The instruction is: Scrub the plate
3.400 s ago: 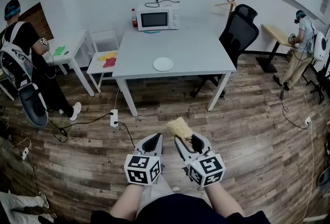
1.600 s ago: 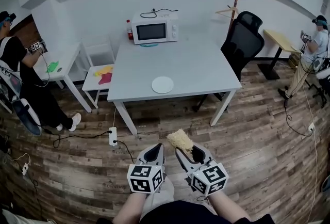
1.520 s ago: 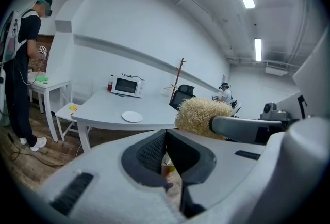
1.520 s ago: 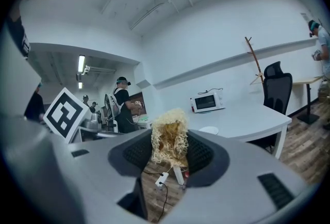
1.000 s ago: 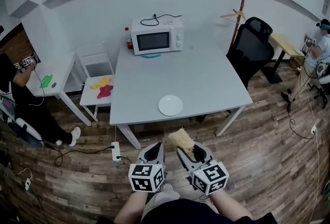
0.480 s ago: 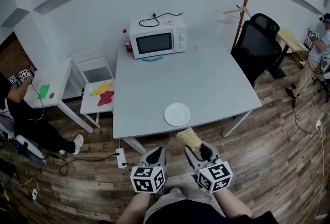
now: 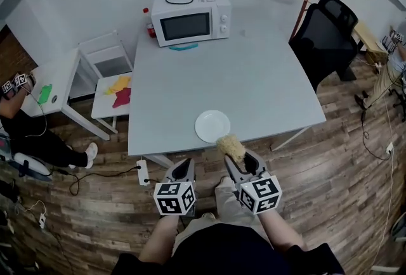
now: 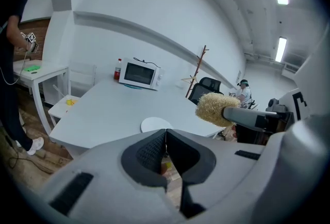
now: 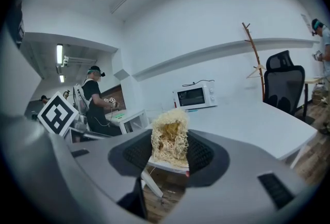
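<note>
A round white plate (image 7: pixel 212 125) lies near the front edge of the grey table (image 7: pixel 254 83); it also shows in the left gripper view as a plate (image 8: pixel 156 124) beyond the jaws. My right gripper (image 7: pixel 239 161) is shut on a yellow fibrous scrubber (image 7: pixel 229 146), whose tip sits just short of the table edge, right of the plate. The scrubber (image 9: pixel 169 137) fills the gap between the right jaws. My left gripper (image 7: pixel 181 170) is shut and empty, below the table edge, left of the plate. From the left gripper view the scrubber (image 8: pixel 215 108) shows at the right.
A white microwave (image 7: pixel 190 19) and a red-capped bottle (image 7: pixel 148 21) stand at the table's far side. A black office chair (image 7: pixel 330 30) is at the right, a white chair (image 7: pixel 111 74) with coloured cloths at the left. People stand at both sides. A power strip (image 7: pixel 142 172) lies on the floor.
The view has closed in on the table: plate and table edge now lie just ahead of both grippers. The scrubber stays held in the right gripper; the left stays shut.
</note>
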{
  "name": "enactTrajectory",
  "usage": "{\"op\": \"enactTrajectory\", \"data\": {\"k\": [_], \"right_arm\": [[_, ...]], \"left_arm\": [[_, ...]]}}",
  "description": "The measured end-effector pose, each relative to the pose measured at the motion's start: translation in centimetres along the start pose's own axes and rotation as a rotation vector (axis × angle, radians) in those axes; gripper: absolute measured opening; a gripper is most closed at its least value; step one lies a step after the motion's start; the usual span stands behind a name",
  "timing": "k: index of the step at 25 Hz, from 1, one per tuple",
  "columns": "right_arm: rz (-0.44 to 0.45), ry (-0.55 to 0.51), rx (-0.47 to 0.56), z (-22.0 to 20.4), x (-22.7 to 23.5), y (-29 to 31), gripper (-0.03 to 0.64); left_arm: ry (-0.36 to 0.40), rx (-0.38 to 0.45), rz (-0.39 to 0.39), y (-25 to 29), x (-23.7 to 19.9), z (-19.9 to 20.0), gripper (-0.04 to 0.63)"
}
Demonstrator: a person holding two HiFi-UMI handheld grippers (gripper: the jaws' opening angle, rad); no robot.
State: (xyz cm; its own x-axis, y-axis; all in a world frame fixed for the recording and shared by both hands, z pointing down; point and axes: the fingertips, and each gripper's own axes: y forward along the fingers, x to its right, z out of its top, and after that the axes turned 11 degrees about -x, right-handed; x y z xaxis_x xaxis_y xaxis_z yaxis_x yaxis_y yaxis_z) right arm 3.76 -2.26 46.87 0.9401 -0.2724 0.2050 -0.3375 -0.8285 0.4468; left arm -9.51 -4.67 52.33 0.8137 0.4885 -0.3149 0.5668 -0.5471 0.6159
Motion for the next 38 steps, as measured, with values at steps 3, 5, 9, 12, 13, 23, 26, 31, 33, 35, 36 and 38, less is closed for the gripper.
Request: {"op": "enactTrajectory", "data": {"k": [3,5,9,12,13,23,26,31,33,35,36,38], "right_arm": [[0.033,-0.021,-0.029,0.9,1.9,2.7,0.183],[0.057,-0.035,-0.047,1.7,3.1,4.3,0.183],[0.105,-0.065,-0.083,2.6,5.0,6.9,0.183],[0.143,-0.084,-0.109,3.0,6.2,8.7,0.183],[0.155,-0.092,-0.117,3.0,6.6,9.3,0.183],[0.262,-0.136,-0.183,2.3,8.8,13.3,0.183],[0.278,-0.135,-0.201,1.9,9.3,13.5,0.183],[0.277,-0.117,-0.223,1.5,9.9,14.3,0.183],[0.274,-0.117,-0.228,1.5,10.0,14.6,0.183],[0.27,-0.119,-0.231,1.6,10.1,14.9,0.183],[0.269,-0.119,-0.233,1.6,10.1,15.1,0.183],[0.266,-0.117,-0.237,1.7,10.2,15.5,0.183]], "left_arm": [[-0.008,0.002,0.034,2.1,-0.7,1.6,0.02],[-0.01,0.01,0.052,3.5,-1.1,2.9,0.02],[-0.037,0.003,0.083,6.2,-2.1,4.1,0.02],[-0.073,-0.005,0.098,8.2,-2.8,4.4,0.02],[-0.087,-0.005,0.103,8.8,-3.2,4.5,0.02],[-0.161,-0.074,0.154,14.0,-5.1,2.6,0.021],[-0.217,-0.114,0.151,15.5,-5.7,1.8,0.047],[-0.313,-0.18,0.122,17.4,-7.0,0.2,0.144],[-0.341,-0.206,0.109,17.8,-7.3,-0.4,0.144],[-0.356,-0.234,0.089,18.3,-7.5,-0.8,0.144],[-0.36,-0.246,0.082,18.6,-7.6,-1.0,0.143],[-0.368,-0.267,0.087,19.0,-8.2,-1.0,0.108]]}}
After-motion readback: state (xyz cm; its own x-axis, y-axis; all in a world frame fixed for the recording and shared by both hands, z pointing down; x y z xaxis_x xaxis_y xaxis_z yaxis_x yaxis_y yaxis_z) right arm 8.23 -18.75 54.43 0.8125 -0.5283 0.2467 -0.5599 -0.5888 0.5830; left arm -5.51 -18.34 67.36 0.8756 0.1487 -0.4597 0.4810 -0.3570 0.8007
